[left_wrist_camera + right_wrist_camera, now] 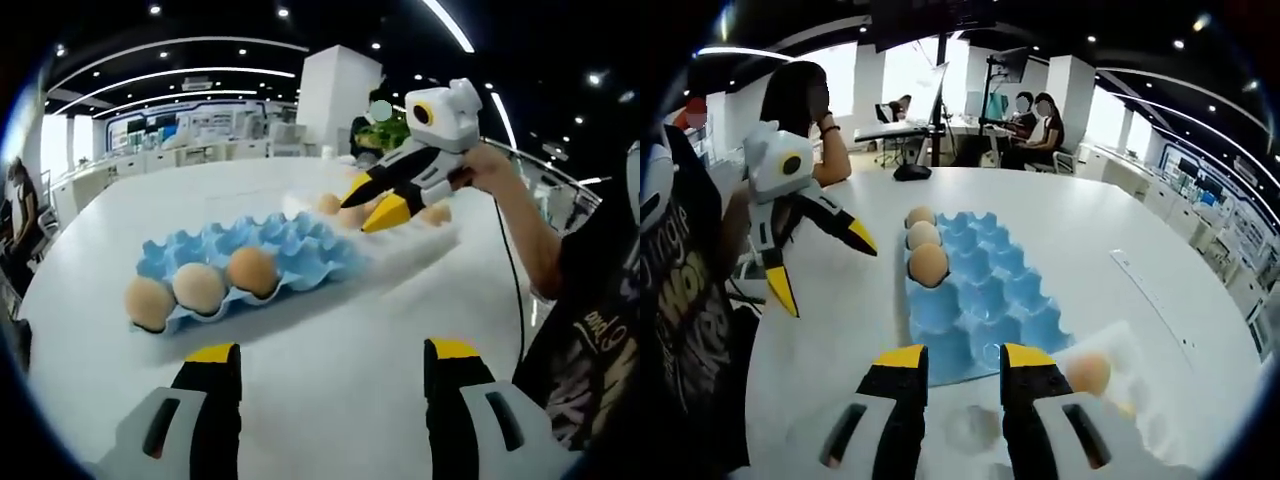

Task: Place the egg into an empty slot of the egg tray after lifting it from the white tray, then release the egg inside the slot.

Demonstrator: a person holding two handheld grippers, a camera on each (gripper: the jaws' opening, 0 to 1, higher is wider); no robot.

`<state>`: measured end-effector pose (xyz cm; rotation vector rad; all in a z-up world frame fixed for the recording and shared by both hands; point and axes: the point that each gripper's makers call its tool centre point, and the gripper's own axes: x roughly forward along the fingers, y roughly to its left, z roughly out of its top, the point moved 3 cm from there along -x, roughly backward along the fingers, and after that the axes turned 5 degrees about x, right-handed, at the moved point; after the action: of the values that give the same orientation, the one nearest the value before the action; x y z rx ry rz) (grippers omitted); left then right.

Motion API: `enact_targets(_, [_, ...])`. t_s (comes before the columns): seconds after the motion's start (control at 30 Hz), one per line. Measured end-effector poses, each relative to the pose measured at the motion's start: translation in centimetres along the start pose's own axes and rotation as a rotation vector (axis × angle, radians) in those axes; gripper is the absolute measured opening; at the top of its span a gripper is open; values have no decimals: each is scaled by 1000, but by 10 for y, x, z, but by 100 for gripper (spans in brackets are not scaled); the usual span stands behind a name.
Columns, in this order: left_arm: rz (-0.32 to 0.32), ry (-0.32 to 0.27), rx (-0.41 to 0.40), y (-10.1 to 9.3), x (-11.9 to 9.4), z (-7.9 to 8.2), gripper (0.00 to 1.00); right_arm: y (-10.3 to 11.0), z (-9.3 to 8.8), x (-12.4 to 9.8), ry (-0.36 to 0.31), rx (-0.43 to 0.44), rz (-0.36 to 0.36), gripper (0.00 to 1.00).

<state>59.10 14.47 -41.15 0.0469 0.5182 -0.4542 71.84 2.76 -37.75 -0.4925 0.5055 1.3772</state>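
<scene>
A blue egg tray (305, 250) lies on the white table with three brown eggs (198, 287) in its near row. In the right gripper view the same tray (985, 300) sits just ahead, its eggs (928, 264) along the left edge. My left gripper (332, 350) is open and empty, short of the tray. A white tray (1120, 405) holds an egg (1088, 372) to the right of my right gripper (963, 355), which is open with nothing between its jaws. In the left gripper view the right gripper (370, 200) hovers over the white tray's eggs (350, 215).
The left gripper (825, 265) hangs open at the table's left side. A person's arm (515, 210) and a black cable (515, 290) run along the right. People sit at the far edge (1025, 125). A pale strip (1135, 280) lies on the table.
</scene>
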Motion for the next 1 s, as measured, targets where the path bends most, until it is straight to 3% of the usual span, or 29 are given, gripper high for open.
enact_targets(1.0, [-36, 14, 62, -12, 8, 12, 77, -4, -56, -56, 29, 99, -129, 29])
